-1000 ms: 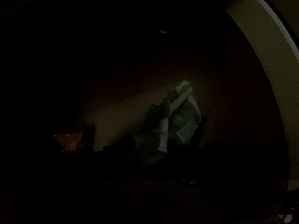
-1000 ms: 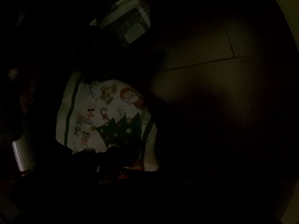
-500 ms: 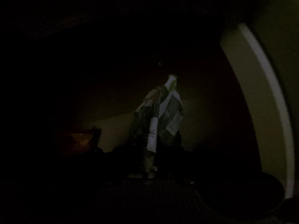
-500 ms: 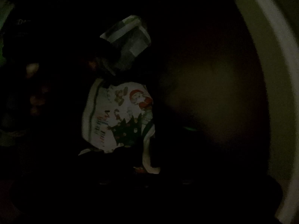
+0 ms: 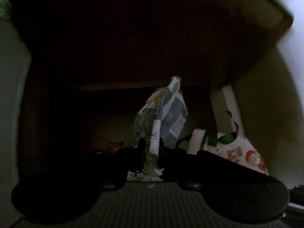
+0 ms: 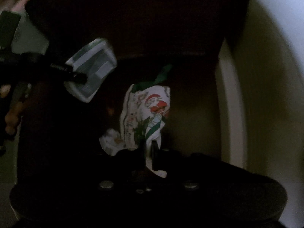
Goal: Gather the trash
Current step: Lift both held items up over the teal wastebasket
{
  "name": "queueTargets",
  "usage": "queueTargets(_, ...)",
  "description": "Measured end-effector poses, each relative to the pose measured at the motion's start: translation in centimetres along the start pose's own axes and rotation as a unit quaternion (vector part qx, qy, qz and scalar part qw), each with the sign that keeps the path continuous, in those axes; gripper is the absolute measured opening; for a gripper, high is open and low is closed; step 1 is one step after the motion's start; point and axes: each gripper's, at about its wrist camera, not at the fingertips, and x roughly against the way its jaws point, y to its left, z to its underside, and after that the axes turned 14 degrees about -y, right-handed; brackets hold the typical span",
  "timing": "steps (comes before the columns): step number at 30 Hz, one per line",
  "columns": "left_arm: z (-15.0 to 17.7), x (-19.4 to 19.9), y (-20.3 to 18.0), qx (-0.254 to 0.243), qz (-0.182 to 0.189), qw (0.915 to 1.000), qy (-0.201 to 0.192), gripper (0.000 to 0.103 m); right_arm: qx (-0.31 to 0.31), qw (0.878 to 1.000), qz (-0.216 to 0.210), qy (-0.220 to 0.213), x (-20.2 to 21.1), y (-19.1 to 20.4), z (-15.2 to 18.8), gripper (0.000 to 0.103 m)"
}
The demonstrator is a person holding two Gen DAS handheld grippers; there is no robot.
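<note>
Left wrist view: left gripper [image 5: 151, 148] fingers pinch a crumpled wrapper [image 5: 161, 117], right gripper [image 6: 149, 148] fingers a Christmas-print bag [image 6: 146, 112]; thin edge holds may slip.

crumpled wrapper [image 5: 161, 117] with barcode, lettering perhaps "PAPER", otherwise unreadable

Black gripper body [image 6: 148, 190], round silver screws, ribbed grey base.

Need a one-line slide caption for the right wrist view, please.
Right gripper shut on a Christmas-print wrapper in dim light; left gripper alongside holds a barcoded packet.
</note>
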Motion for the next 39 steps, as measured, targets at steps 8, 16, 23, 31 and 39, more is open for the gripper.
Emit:
queueTargets(8,-6.4,11.1,0.1,0.028,-0.011,0.9993,-0.022,0.011,0.009,0.997,-0.001,-0.074,11.2,1.8,-6.7,0.004)
queueTargets(16,-12.5,20.2,-1.3,0.035,-0.006,0.9970,-0.069,0.011,0.019,0.988,-0.015,-0.153,21.9,2.7,-13.8,0.004)
queueTargets(23,-17.9,26.8,-2.8,0.030,0.001,0.9921,-0.122,0.011,0.027,0.973,-0.029,-0.229,29.7,3.7,-20.0,0.004)
queueTargets(31,-25.7,33.6,-3.3,0.018,0.003,0.9823,-0.186,0.011,0.053,0.950,-0.039,-0.306,35.1,6.2,-27.4,0.004)
queueTargets(39,-33.5,35.0,-2.7,0.005,-0.016,0.9734,-0.228,0.011,0.078,0.934,-0.033,-0.346,36.0,8.9,-34.1,0.004)
